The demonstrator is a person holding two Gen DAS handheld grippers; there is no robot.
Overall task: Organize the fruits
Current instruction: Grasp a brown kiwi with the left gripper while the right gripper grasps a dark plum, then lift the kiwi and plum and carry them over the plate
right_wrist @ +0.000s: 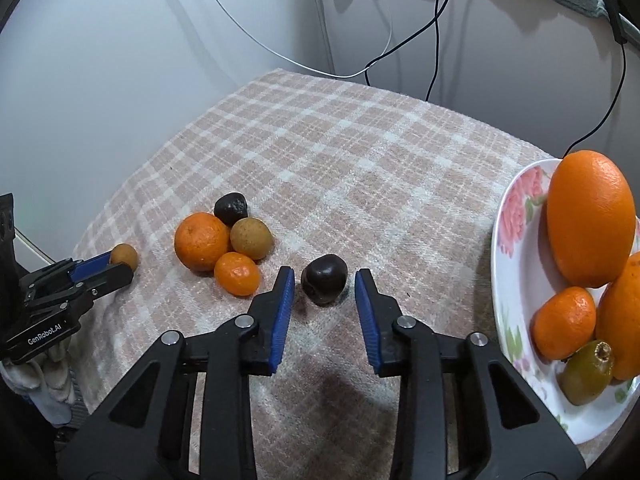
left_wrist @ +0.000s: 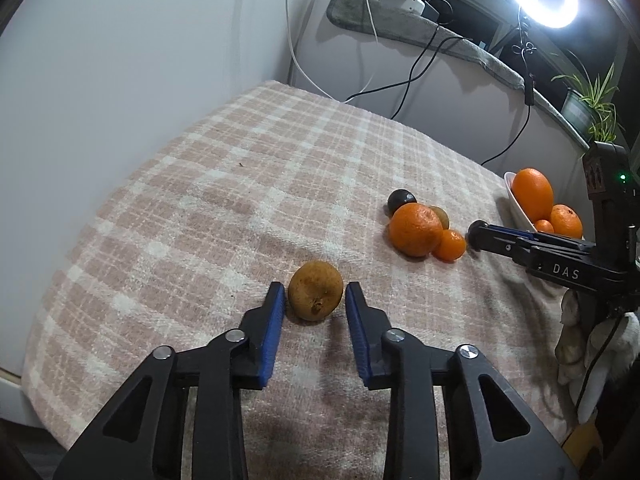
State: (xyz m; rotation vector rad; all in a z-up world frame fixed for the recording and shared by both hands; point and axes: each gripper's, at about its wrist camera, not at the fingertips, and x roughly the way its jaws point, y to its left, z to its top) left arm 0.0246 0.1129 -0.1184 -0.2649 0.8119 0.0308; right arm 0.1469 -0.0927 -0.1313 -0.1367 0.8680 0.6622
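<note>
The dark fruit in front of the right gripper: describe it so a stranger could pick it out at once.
Start at the flowered plate on the checked cloth. Left of it, apart from the pile of oranges, one dark fruit lies alone between the blue jaws of the right gripper. Its twin sits farther back, touching the pile.

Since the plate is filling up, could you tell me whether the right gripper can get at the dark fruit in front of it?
Probably yes. The dark fruit already sits between the right gripper's blue pads, alone on the checked cloth; the orange cluster lies clear to one side.
</note>
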